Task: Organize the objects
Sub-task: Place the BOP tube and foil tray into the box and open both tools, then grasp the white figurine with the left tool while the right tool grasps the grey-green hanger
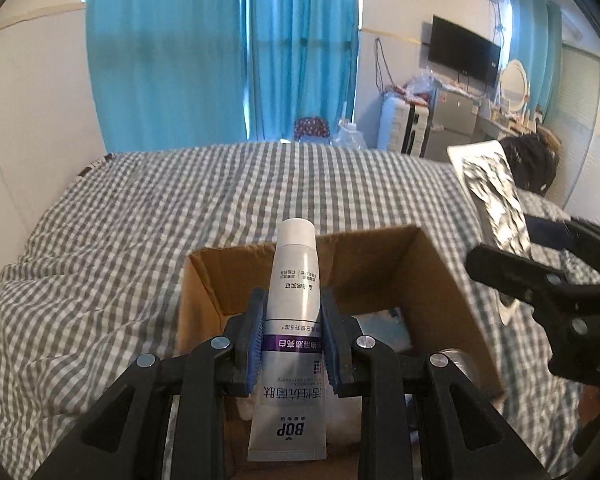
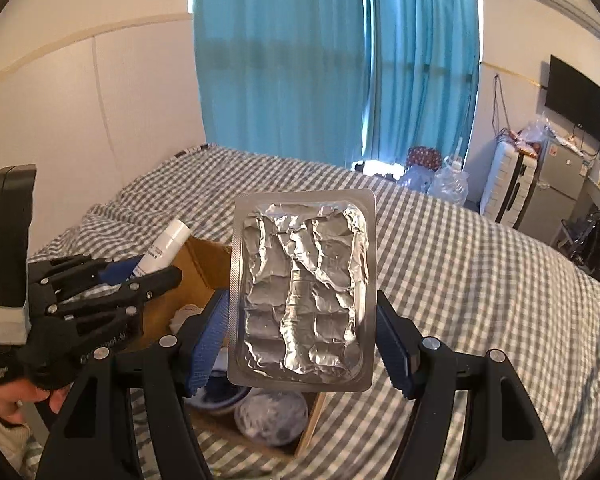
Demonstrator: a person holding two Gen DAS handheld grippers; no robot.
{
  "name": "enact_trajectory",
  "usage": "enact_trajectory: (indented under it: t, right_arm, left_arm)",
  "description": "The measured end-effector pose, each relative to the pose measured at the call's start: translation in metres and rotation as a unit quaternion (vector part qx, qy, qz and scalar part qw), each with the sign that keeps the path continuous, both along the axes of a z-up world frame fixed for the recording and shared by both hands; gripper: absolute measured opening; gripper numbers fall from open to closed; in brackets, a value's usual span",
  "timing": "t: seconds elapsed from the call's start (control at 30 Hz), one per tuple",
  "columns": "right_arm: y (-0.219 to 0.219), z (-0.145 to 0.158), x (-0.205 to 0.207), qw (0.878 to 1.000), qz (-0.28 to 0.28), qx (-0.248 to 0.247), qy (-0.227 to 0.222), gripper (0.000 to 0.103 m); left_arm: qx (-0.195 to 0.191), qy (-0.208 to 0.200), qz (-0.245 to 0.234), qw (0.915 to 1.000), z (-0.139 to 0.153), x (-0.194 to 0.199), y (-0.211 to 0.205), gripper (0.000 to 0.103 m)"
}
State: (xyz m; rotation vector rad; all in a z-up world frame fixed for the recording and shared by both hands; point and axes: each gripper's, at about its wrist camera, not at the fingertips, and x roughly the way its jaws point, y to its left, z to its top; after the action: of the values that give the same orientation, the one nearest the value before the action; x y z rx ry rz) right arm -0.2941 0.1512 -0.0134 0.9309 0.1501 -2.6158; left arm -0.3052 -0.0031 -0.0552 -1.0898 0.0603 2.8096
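Above the cardboard box (image 1: pixel 432 276) on the bed (image 1: pixel 140 208), the left tool (image 1: pixel 293 334) pinches a toothpaste tube (image 1: pixel 292 320), cap pointing away. Right of the box, the right tool (image 2: pixel 300 320) grips a foil blister pack (image 2: pixel 304 284) upright.

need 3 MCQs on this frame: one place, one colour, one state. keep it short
1. Where is the cardboard box?
A on the checked bed cover
B on a desk
C on the floor

2. Colour of the curtains?
A white
B blue
C red

3. What does the right gripper hold?
A nothing
B a cup
C a foil blister pack

Key: 1 A, gingham cloth surrounds the box. 2 B, both views show blue. 3 C, the pack sits upright between its fingers, while the left gripper clamps a white toothpaste tube.
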Motion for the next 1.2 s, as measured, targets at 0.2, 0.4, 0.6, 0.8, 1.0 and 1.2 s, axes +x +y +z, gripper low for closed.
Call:
enact_trajectory:
  t: [0.2,0.4,0.6,0.8,1.0,1.2]
  right_arm:
    - [-0.009,-0.032,-0.028,0.999,0.003,-0.001,-0.032,0.069]
    - [-0.019,-0.045,-0.033,0.999,0.012,-0.008,-0.043,0.069]
    - [-0.022,-0.036,-0.017,0.999,0.014,-0.014,-0.033,0.069]
    - [-0.002,-0.002,0.014,1.0,0.005,-0.025,-0.012,0.083]
    - [0.008,0.04,0.058,1.0,0.001,-0.009,0.02,0.085]
    - [0.017,0.069,0.107,0.999,-0.005,0.007,0.052,0.088]
  left_arm:
    - [-0.003,-0.02,-0.003,0.9998,-0.024,-0.013,-0.001,0.026]
    - [-0.009,-0.027,-0.012,0.9995,-0.031,-0.011,0.006,0.026]
    - [-0.002,-0.03,0.001,0.9995,-0.019,0.007,0.003,0.03]
    - [0.008,0.012,0.031,0.9994,0.016,0.044,-0.006,0.075]
    - [0.004,0.028,0.034,0.999,0.047,0.081,-0.011,0.075]
    - [-0.003,0.042,0.037,0.9984,0.057,0.126,-0.011,0.075]
